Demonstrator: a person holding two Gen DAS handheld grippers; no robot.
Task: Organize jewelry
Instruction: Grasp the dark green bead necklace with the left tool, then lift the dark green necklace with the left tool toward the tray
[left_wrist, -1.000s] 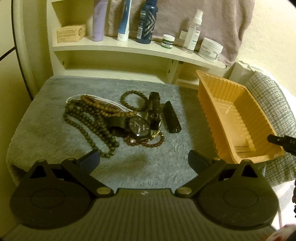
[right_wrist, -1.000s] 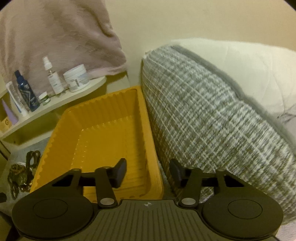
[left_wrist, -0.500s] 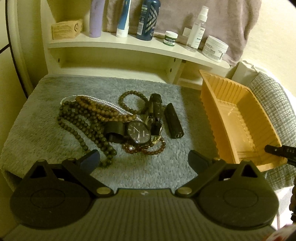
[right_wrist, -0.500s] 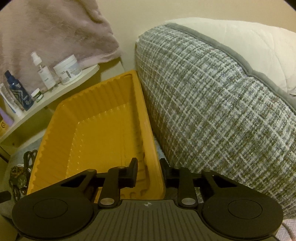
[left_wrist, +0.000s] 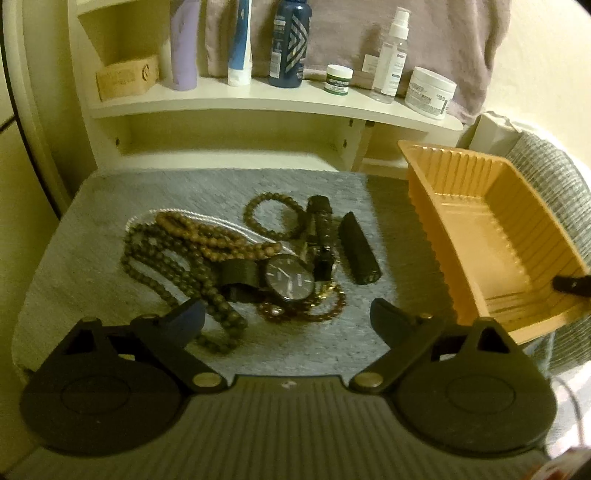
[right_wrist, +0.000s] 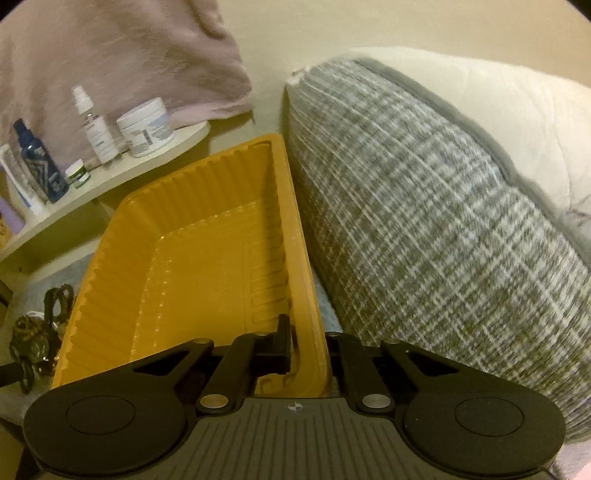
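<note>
The right gripper (right_wrist: 308, 345) pinches the near right rim of the orange tray (right_wrist: 207, 258), and the left gripper (left_wrist: 288, 317) hangs wide open over the jewelry.

One right finger sits inside the tray wall and the other outside it, closed on the thin rim. The tray is ribbed plastic with nothing seen inside, and it sits on the right edge of the gray fuzzy mat (left_wrist: 110, 221), touching a gray plaid pillow (right_wrist: 424, 221). Just past the left gripper's tips lies a tangled pile: a black watch (left_wrist: 290, 280), long dark bead necklaces (left_wrist: 173, 266), light brown beads (left_wrist: 207, 236), a small bead bracelet (left_wrist: 273, 216), a reddish bead bracelet (left_wrist: 317, 314) and a black tube (left_wrist: 358, 254). Behind the mat, a cream shelf (left_wrist: 258, 103) holds bottles and jars.
</note>
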